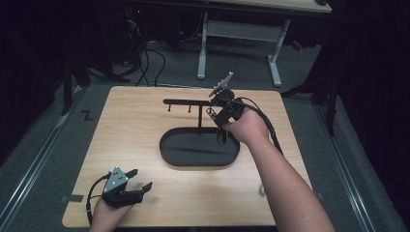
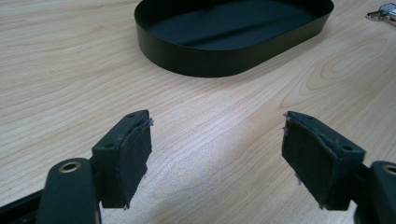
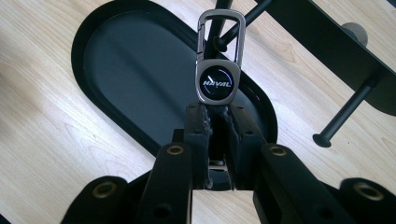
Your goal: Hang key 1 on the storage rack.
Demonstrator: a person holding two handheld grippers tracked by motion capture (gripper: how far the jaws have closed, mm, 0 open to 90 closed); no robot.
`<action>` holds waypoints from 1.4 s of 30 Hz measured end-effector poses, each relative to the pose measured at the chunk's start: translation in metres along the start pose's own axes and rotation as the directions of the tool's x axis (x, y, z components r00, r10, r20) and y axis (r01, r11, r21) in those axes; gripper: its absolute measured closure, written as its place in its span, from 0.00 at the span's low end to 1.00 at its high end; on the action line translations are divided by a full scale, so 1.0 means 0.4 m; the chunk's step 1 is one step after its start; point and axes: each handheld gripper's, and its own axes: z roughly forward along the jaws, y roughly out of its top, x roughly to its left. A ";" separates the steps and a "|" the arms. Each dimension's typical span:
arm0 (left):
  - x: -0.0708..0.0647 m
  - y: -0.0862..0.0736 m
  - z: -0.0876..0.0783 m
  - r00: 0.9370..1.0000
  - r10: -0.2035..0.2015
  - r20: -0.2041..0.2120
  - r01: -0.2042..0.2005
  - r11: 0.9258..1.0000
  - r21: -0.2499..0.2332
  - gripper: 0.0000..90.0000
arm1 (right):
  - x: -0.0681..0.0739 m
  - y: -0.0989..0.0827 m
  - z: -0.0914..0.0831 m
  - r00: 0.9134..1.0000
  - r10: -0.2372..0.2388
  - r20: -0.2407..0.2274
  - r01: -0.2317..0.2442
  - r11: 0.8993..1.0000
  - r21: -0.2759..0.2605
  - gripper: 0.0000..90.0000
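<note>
Right gripper clamped on metal carabiner keychain with round black badge, held over black oval tray's far end, loop at hook peg. Left gripper wide open, empty, near table's front left corner.

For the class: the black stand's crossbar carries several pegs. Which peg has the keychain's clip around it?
The peg passing through the keychain clip, held by the right gripper; the other peg, off to the side, is bare.
</note>
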 end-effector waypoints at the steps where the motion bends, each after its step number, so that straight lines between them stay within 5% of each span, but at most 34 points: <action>1: 0.000 0.000 0.000 1.000 0.001 0.000 -0.001 1.000 0.001 0.27 | 0.000 0.000 0.001 1.000 -0.002 0.001 0.002 1.000 0.000 0.89; 42: 0.000 -0.003 0.004 1.000 0.004 0.004 -0.004 1.000 0.014 0.27 | -0.009 0.006 0.099 0.999 0.027 0.031 -0.026 0.999 -0.021 0.88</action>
